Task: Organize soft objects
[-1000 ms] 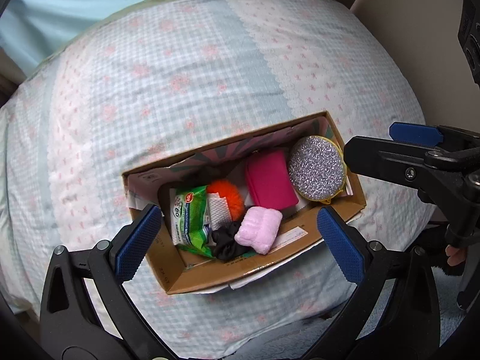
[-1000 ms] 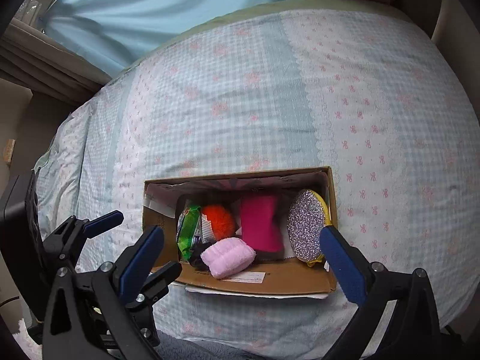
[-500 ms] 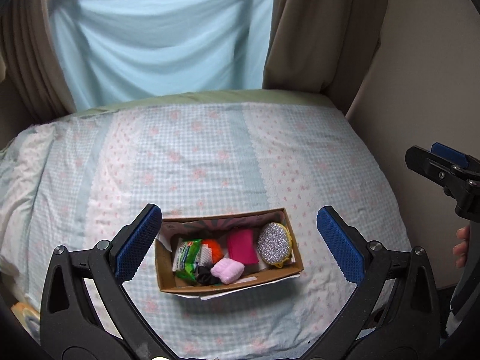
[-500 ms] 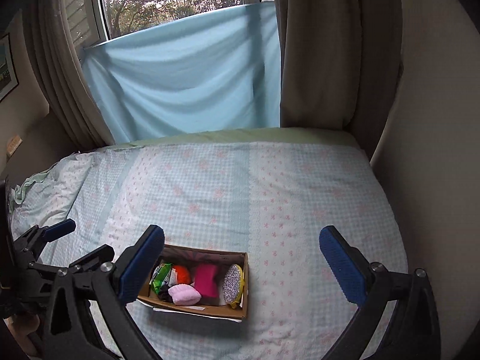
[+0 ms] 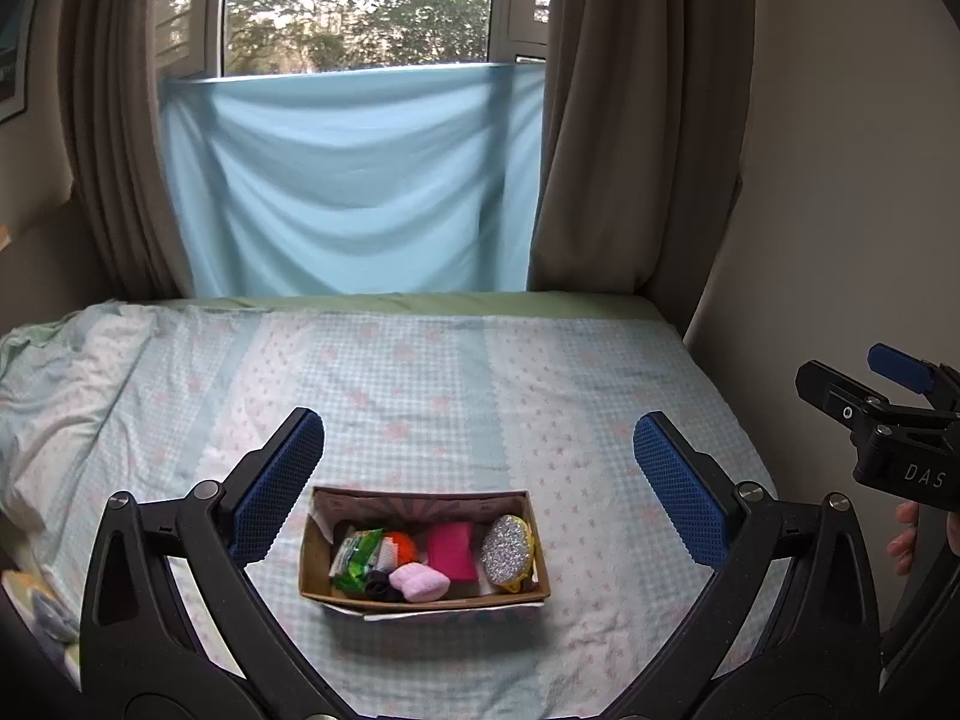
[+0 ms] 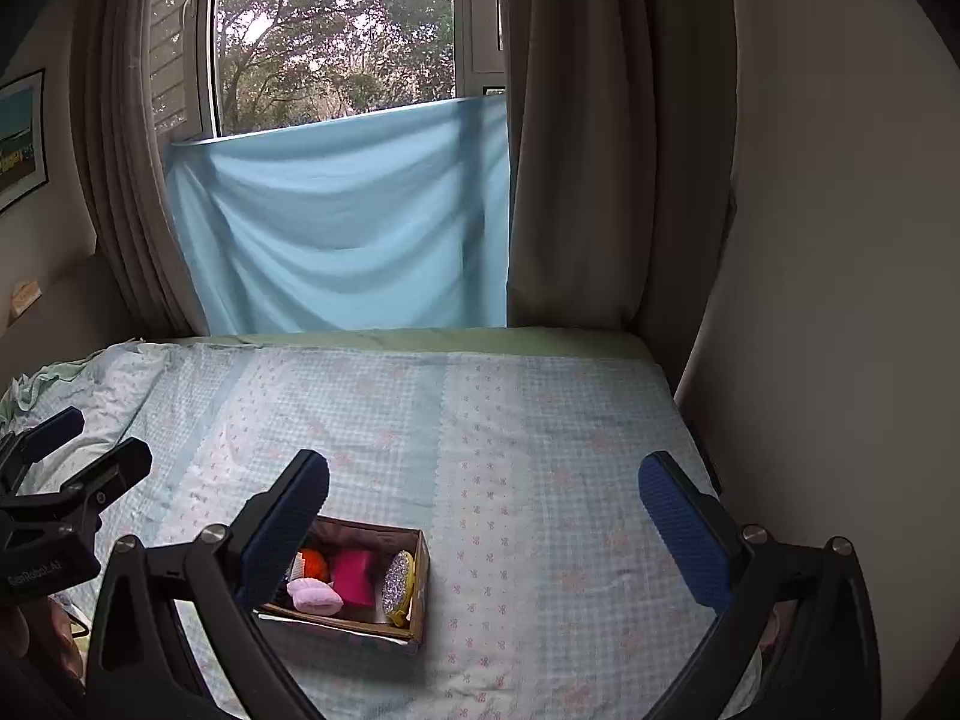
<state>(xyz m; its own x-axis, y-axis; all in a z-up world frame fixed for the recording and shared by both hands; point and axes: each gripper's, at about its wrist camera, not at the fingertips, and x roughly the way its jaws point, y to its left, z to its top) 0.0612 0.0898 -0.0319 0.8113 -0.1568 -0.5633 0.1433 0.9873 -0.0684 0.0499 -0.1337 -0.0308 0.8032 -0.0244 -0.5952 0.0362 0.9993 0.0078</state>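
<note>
Both claws hang spread wide with nothing between their blue pads: the left gripper [image 5: 477,489] and the right gripper [image 6: 483,525] sit above the bed [image 5: 540,384]. At six o'clock in the left view lies the cardboard box [image 5: 423,599] on the checked sheet. Inside, from nine to three o'clock: a green packet [image 5: 354,561], an orange puff [image 5: 403,546], a magenta cloth [image 5: 451,552], a glittery round sponge [image 5: 506,550]. A pale pink roll [image 5: 420,582] rests against the near wall, beside something black [image 5: 377,587]. At twelve o'clock hangs a blue cloth [image 5: 354,180] across the window [image 5: 360,6].
</note>
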